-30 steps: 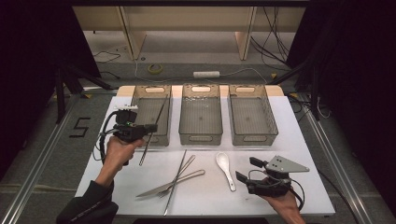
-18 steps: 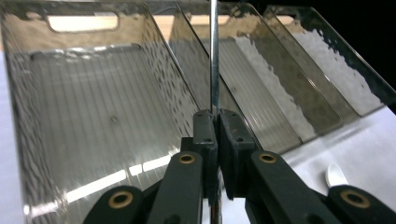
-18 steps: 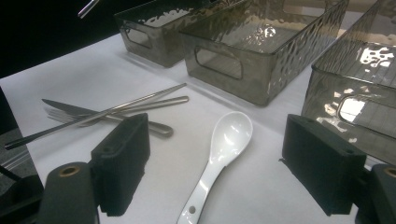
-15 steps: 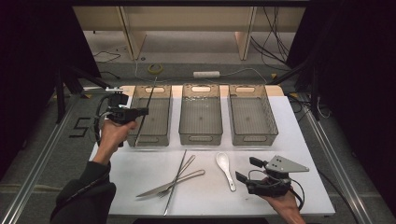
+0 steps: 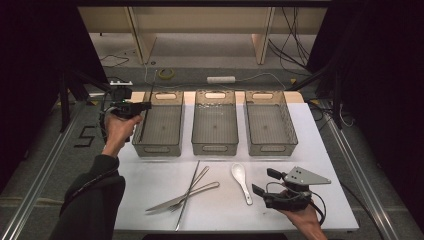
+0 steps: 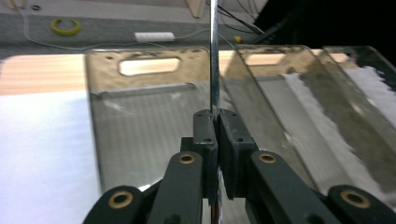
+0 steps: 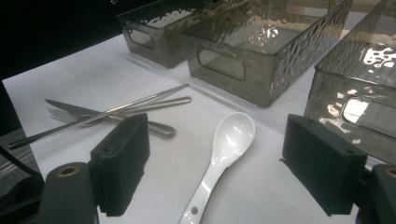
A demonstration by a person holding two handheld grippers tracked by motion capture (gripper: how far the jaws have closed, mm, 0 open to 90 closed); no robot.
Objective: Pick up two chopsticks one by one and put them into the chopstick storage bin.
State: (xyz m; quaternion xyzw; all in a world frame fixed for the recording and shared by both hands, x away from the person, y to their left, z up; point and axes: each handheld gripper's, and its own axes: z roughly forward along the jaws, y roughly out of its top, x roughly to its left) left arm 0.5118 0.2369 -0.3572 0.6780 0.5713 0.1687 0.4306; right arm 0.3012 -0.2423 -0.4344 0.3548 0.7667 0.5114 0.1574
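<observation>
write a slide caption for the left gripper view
Left gripper clamps a thin metal chopstick upright over the leftmost grey bin.

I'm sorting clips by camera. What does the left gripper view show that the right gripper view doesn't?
Left gripper view: the left gripper shut on a thin metal chopstick above the leftmost tray, plus a yellow tape roll on the floor. Right gripper view: the open right gripper over a white spoon, with the knife beside it. Both show the grey trays on the white table.

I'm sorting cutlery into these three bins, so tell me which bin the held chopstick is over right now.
The leftmost bin. The left gripper holds the thin metal chopstick over it; the middle bin and right bin have nothing above them.
</observation>
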